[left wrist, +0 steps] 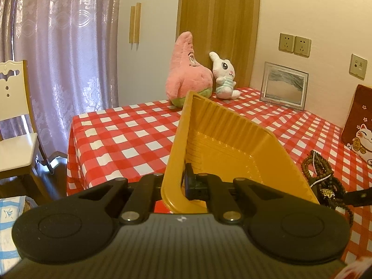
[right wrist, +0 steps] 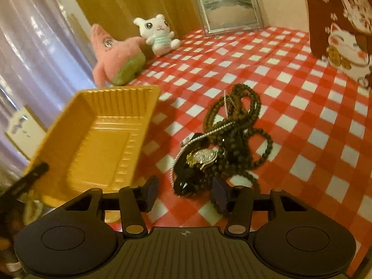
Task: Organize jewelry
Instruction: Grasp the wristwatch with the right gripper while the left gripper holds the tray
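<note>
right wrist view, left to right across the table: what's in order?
yellow tray held tilted at the left → pink star plush → white bunny plush → jewelry pile of dark bead strands, with a watch → glass picture frame at the back → brown lucky-cat bag.

A yellow ribbed plastic tray (right wrist: 97, 137), empty, is tilted up off the table with its near rim pinched. Beside it lies a tangled heap: dark bead strands (right wrist: 241, 125), a thin silver chain (right wrist: 209, 132) and a gold-faced watch (right wrist: 204, 157).
</note>
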`<state>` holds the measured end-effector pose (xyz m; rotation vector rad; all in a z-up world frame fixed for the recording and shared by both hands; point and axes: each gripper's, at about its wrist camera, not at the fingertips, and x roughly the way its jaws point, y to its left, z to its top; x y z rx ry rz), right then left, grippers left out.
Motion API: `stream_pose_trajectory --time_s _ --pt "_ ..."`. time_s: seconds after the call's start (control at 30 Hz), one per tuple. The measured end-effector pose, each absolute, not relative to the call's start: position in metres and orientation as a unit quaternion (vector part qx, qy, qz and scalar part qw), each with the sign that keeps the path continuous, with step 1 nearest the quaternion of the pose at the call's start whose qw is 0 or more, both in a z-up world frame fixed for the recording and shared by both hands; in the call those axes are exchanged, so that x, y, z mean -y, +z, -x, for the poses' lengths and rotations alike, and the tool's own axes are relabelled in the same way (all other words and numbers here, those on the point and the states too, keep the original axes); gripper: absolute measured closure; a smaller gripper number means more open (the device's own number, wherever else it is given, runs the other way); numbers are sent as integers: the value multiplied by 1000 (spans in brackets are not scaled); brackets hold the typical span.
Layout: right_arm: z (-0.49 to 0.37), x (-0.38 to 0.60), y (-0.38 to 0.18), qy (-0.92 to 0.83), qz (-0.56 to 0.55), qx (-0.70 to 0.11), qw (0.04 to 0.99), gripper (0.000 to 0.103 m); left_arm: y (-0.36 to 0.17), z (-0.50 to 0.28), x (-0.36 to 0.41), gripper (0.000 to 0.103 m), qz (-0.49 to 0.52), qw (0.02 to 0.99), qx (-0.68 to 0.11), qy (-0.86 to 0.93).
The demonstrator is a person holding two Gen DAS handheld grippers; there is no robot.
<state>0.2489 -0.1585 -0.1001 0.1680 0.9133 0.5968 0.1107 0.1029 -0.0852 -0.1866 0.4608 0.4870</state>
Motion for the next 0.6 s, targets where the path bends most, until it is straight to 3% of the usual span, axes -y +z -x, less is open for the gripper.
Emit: stream_pose_trajectory --time_s 0.2,0.27,0.3,0.33,0.53,0.57,0.6 --pt "-245 127 -115 275 -23 -435 857 61 -85 -111 -103 97 94 940 -226 239" --pt "-244 119 -122 266 5 -432 861 75 -85 -110 -102 97 95 940 -225 240" --pt "-244 118 -124 265 13 -429 863 77 -85 -111 -102 97 95 940 -225 240" --pt "-243 119 -126 268 12 -427 864 87 -86 -110 -102 97 95 940 -225 240" --pt "-247 156 -102 291 -48 -422 857 91 -86 -110 -101 97 96 940 -225 239" --pt "-247 165 -96 297 -64 -420 855 102 -86 -111 -101 97 96 940 -225 238" --pt "-248 176 -90 306 -86 -424 848 103 -86 -110 -101 97 97 940 -224 238"
